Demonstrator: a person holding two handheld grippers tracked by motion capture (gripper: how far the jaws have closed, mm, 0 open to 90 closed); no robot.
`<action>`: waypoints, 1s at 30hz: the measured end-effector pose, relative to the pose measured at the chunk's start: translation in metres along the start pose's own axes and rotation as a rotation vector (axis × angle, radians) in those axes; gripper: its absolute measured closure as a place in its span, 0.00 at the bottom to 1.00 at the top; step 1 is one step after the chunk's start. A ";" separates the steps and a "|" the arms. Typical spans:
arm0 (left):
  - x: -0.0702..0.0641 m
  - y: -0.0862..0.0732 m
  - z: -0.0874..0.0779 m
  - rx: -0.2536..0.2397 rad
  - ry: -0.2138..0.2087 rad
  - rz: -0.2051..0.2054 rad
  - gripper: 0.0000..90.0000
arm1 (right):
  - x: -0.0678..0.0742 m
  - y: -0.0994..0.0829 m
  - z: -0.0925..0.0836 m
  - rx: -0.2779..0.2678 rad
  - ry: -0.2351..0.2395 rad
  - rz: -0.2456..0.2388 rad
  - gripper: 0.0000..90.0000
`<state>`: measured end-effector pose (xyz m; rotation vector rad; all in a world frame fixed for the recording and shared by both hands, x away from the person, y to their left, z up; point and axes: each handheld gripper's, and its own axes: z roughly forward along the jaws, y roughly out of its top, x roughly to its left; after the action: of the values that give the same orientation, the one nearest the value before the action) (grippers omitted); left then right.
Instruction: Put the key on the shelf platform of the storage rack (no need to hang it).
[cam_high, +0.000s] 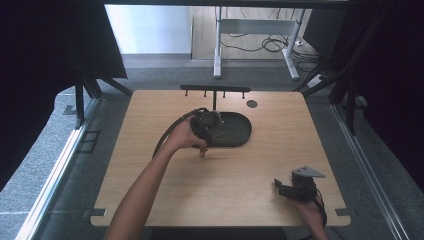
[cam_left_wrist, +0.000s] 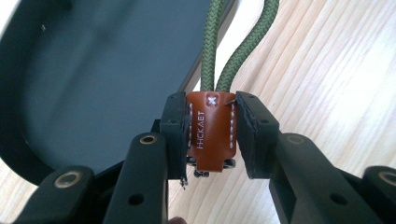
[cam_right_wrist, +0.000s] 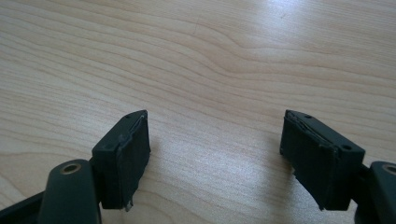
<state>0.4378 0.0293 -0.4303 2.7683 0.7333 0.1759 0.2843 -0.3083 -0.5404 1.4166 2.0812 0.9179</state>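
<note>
Your left tongs (cam_left_wrist: 210, 135) are clenched on a brown leather tab (cam_left_wrist: 211, 132), both pads pressing its stitched sides. Two strands of green cord (cam_left_wrist: 209, 51) rise out of the top of the tab and run away from the tongs, over the rim of the dark oval tray (cam_left_wrist: 84, 84) and the pale wood beside it. From above, the left tongs (cam_high: 204, 125) sit at the near left end of the tray (cam_high: 239, 131), and a thin loop of the cord (cam_high: 222, 136) lies inside the tray just to the right of them. Whether the tab is lifted or resting I cannot tell.

Your right tongs (cam_right_wrist: 215, 149) are released, jaws set wide apart with nothing between them, only bare grain of the worktop (cam_right_wrist: 210, 60) ahead. In the high view they (cam_high: 280, 187) rest low near the front right corner of the worktop (cam_high: 280, 150), well apart from the left tongs and the tray.

Behind the left tongs, just past the tray's far rim, stands a black rack (cam_high: 215, 90) with small pegs hanging from its crossbar. A dark round disc (cam_high: 252, 103) lies to the right of the rack, near the far edge. Between the two tongs the wood is open, and the stretch to the right of the tray is bare as well.
</note>
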 end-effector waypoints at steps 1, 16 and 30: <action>0.001 -0.002 0.004 0.004 -0.005 -0.004 0.74 | 0.000 0.000 0.000 0.000 -0.001 0.001 0.26; 0.006 -0.001 0.004 -0.018 -0.023 -0.021 0.74 | 0.000 0.001 0.001 0.001 -0.007 0.005 0.25; 0.004 0.013 -0.002 -0.026 -0.014 -0.005 0.74 | 0.000 0.000 0.001 0.001 -0.006 0.006 0.25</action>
<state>0.4473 0.0211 -0.4242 2.7398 0.7294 0.1643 0.2851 -0.3081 -0.5405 1.4248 2.0747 0.9141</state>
